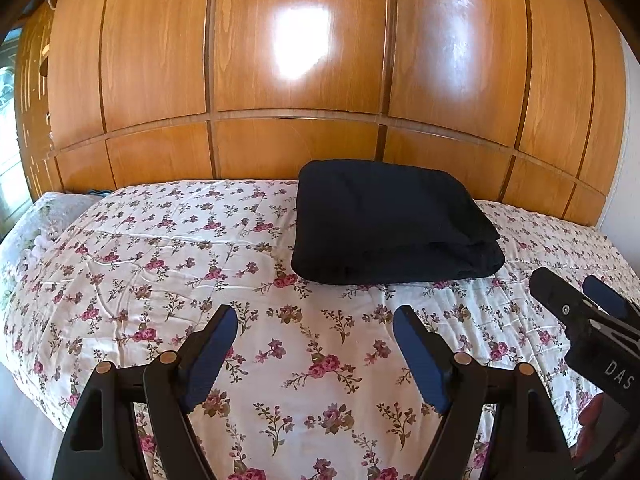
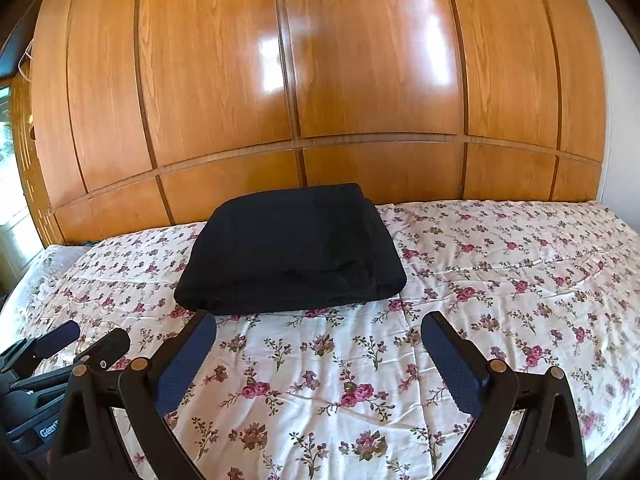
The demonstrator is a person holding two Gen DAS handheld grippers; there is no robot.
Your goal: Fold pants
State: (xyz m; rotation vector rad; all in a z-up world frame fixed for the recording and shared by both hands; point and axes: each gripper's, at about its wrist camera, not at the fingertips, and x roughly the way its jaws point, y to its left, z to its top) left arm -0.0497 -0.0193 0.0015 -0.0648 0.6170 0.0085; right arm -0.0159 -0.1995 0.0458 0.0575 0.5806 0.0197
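Observation:
The black pants (image 1: 390,222) lie folded into a thick rectangle on the floral bedsheet (image 1: 200,264), near the far side of the bed. They also show in the right wrist view (image 2: 290,250). My left gripper (image 1: 316,316) is open and empty, hovering over the sheet short of the pants. My right gripper (image 2: 320,322) is open and empty, just in front of the pants' near edge. The right gripper also shows at the right of the left wrist view (image 1: 572,284), and the left gripper at the lower left of the right wrist view (image 2: 90,336).
A glossy wooden wardrobe (image 1: 296,60) stands right behind the bed. A pale pillow (image 1: 36,220) lies at the bed's left end by a bright window. A white wall (image 2: 616,120) is at the right. The bed's near edge (image 1: 24,400) drops off at lower left.

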